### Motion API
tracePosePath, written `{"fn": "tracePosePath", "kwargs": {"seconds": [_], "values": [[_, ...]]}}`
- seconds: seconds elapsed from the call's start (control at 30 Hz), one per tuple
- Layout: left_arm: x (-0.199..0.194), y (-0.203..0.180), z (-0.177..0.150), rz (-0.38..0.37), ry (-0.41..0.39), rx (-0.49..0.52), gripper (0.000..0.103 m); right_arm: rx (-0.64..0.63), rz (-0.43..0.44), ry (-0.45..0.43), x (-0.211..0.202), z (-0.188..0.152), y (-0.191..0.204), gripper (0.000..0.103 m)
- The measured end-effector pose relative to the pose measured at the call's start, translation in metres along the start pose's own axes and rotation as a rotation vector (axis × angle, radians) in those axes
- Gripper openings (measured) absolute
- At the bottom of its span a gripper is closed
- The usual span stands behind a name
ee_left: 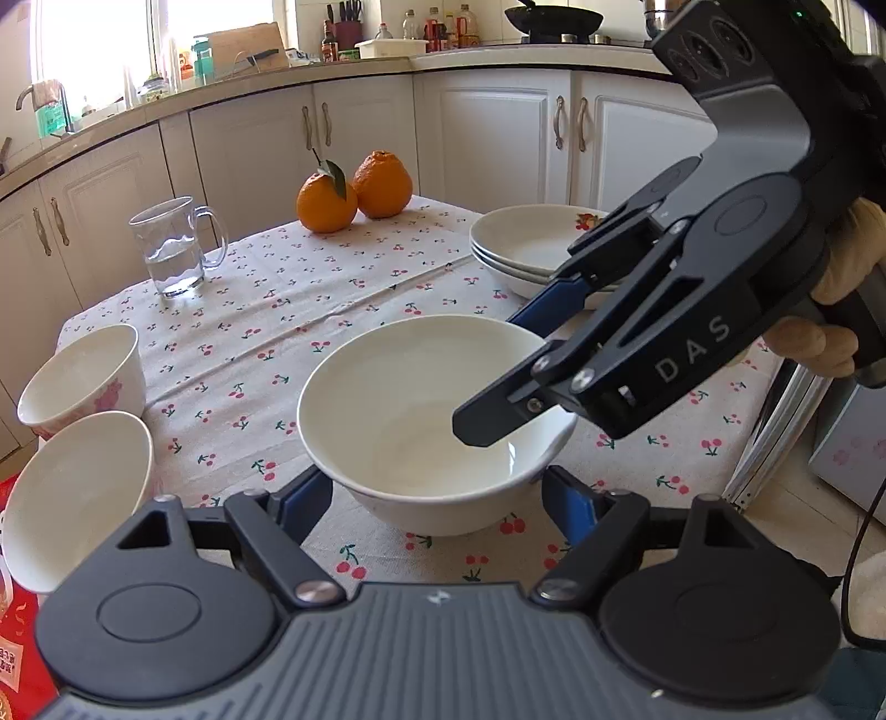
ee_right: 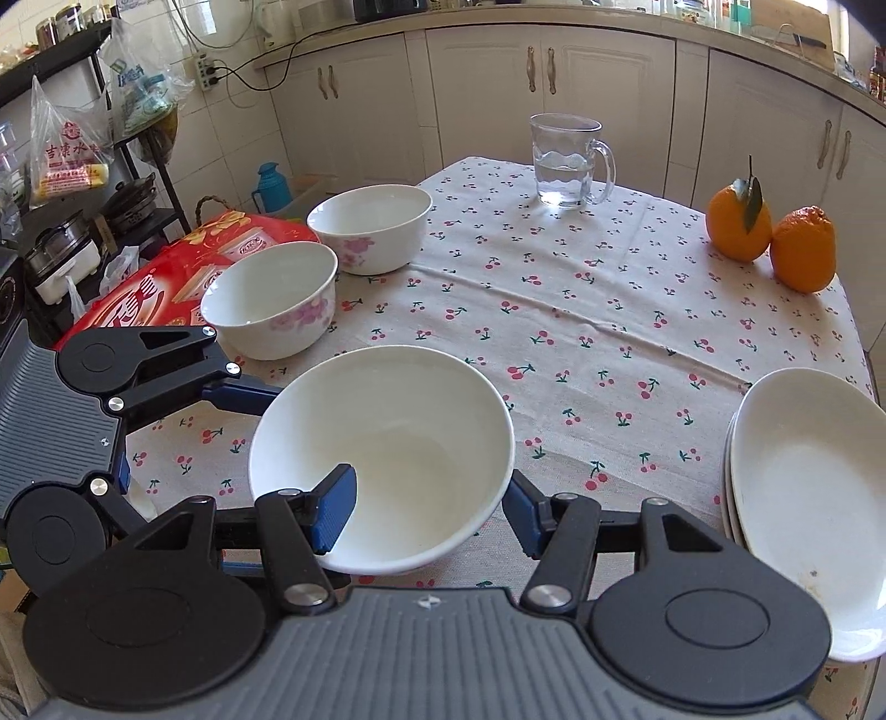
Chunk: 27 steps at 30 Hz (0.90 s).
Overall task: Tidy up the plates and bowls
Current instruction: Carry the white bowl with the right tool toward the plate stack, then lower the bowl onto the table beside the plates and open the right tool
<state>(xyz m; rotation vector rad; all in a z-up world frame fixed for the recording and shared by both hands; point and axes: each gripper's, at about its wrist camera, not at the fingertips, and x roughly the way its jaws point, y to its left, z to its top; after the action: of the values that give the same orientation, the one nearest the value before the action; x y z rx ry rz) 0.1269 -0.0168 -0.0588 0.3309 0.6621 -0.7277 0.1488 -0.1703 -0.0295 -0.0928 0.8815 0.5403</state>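
Home kitchen, white cabinets (ee_left: 493, 133), wok on stove (ee_left: 554, 19), knife block (ee_left: 346, 25), cherry-print tablecloth (ee_right: 554, 310)

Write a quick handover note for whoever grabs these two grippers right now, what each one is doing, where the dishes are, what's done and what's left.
Right gripper: open, one finger inside the big white bowl, one outside its rim; not clamped.
Left gripper: open, fingers either side of that bowl's base.
Two flowered bowls stand side by side at the table's edge, unstacked.
Plates are already stacked by the right gripper.
Left to do: the bowls.
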Motion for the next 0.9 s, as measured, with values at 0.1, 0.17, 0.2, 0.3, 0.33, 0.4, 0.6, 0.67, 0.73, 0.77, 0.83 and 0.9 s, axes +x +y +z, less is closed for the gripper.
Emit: {"fn": "tracePosePath", "kwargs": {"seconds": [0.1,0.17,0.2,0.3,0.33,0.4,0.6,0.67,0.73,0.77,0.83,0.9], "values": [[0.001,0.000,0.000,-0.003,0.002,-0.003,0.082,0.006,-0.002,0.000,0.002,0.000,-0.002,0.064],[0.002,0.001,-0.001,-0.005,0.003,-0.005,0.082,0.011,0.000,0.000,0.003,0.000,-0.004,0.064],[0.002,0.001,-0.001,-0.007,0.005,-0.006,0.082,0.012,0.001,0.000,0.003,0.000,-0.004,0.064],[0.003,0.001,-0.002,-0.008,0.003,-0.008,0.082,0.014,0.002,0.005,0.006,0.000,-0.004,0.064],[0.003,0.001,-0.002,-0.009,0.003,-0.008,0.082,0.012,0.002,0.003,0.006,0.000,-0.004,0.064],[0.002,0.002,-0.003,-0.011,0.003,-0.012,0.082,0.011,0.004,0.001,0.006,0.000,-0.004,0.064],[-0.004,0.000,-0.007,-0.010,0.003,-0.004,0.093,-0.001,-0.011,-0.017,0.003,0.000,-0.001,0.103],[-0.008,0.002,-0.009,-0.013,0.006,-0.018,0.093,-0.007,-0.005,-0.025,0.000,0.000,0.001,0.103],[-0.014,0.004,-0.012,-0.010,0.008,-0.031,0.093,-0.001,0.001,-0.024,0.000,0.000,0.002,0.103],[-0.017,0.004,-0.014,-0.008,0.011,-0.037,0.093,0.002,0.001,-0.025,-0.001,0.000,0.002,0.103],[-0.024,0.005,-0.017,-0.005,0.019,-0.044,0.094,0.005,0.001,-0.026,-0.002,0.000,0.004,0.103],[-0.030,0.005,-0.020,0.004,0.027,-0.052,0.098,0.006,0.002,-0.032,-0.004,0.000,0.006,0.103]]}}
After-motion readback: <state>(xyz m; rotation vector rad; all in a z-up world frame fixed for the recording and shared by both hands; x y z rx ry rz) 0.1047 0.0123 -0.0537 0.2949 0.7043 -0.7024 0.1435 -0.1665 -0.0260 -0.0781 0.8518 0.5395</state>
